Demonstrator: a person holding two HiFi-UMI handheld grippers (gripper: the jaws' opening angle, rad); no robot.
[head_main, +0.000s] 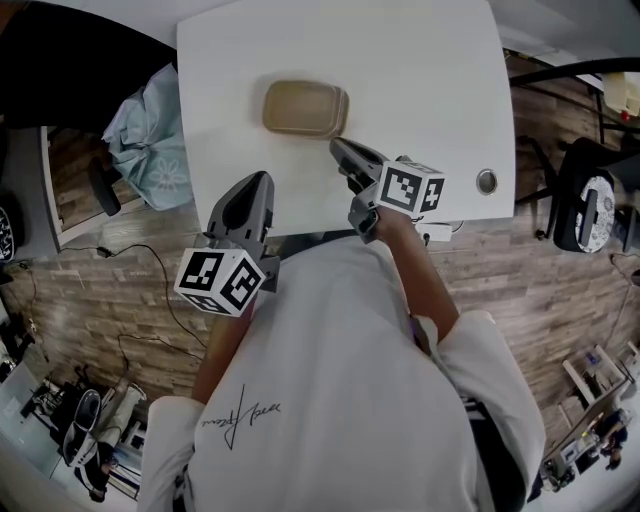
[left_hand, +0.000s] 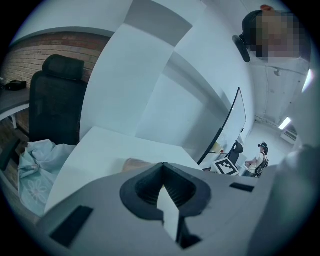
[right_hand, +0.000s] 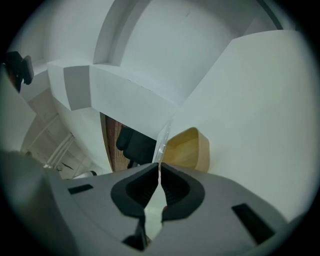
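A tan rectangular container (head_main: 300, 108) sits on the white table (head_main: 420, 80), with a clear lid (right_hand: 162, 142) over it. My right gripper (head_main: 337, 145) reaches the container's near right corner. In the right gripper view its jaws (right_hand: 159, 164) are shut on the edge of the clear lid, with the tan container (right_hand: 190, 150) just beyond. My left gripper (head_main: 258, 180) hovers over the table's front edge, a little short of the container and to its left. Its jaws (left_hand: 162, 167) are shut with nothing between them, and the container (left_hand: 137, 164) peeks above them.
A light blue cloth (head_main: 150, 140) lies on a black chair (left_hand: 52, 100) left of the table. A round grommet (head_main: 486, 181) sits in the table's near right corner. Cables run over the wooden floor (head_main: 120, 290). A person (left_hand: 257, 155) sits far off.
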